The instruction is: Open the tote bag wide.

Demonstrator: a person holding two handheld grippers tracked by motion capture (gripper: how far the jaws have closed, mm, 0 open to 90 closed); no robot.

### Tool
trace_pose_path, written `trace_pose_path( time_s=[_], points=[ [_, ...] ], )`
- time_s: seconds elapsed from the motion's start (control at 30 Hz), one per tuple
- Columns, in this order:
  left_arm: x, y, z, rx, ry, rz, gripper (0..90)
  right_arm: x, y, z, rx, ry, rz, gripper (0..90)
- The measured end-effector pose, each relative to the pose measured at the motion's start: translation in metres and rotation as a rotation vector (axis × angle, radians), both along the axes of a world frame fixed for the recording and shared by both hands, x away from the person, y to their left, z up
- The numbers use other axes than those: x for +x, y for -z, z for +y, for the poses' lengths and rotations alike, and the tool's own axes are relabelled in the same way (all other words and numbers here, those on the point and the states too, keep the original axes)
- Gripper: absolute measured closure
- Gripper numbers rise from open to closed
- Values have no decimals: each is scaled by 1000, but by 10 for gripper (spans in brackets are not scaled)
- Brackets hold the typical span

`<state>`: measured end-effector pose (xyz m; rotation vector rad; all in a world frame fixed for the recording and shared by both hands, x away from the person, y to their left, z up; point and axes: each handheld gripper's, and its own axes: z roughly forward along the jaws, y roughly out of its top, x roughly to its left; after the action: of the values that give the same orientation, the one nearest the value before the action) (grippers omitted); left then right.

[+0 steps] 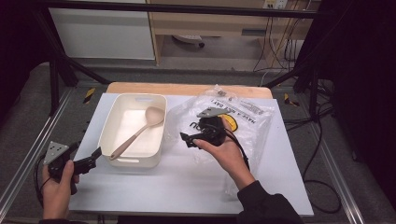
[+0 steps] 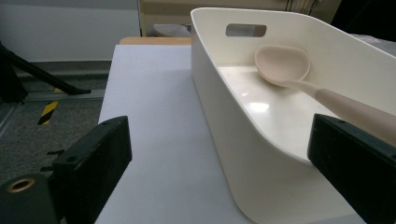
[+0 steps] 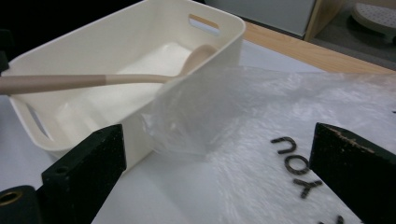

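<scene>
White table point(image 1: 187, 182): tub point(image 1: 108, 135), plastic bag point(image 1: 254, 123)

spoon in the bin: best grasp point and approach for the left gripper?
Take the spoon by its handle, which slopes up over the bin's near rim, so that end likely stands free of the floor. The bowl lies deep inside near the far wall. Probably come from the near side, where the open left gripper sits, jaws across the handle.

A spoon point(image 1: 140, 129) lies in the tub point(image 1: 110, 126), left of the bag point(image 1: 254, 122).
</scene>
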<state>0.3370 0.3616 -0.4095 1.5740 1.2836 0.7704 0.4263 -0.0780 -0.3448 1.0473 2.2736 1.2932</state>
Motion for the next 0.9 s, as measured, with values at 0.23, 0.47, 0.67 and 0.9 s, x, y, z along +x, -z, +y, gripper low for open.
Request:
trace_pose_path(
  time_s=[0.23,0.47,0.67,0.9],
  points=[
    [-1,0,-1,0,-6,-5,61,2,18,-36,-19,51,10,57],
    [-1,1,-1,-3,-12,-7,61,7,39,-63,-32,94,43,59],
    [-2,0,0,-2,-13,-9,57,12,59,-74,-68,107,75,69],
    [-2,0,0,-6,-11,-11,56,16,79,-75,-93,97,116,73]
  ],
)
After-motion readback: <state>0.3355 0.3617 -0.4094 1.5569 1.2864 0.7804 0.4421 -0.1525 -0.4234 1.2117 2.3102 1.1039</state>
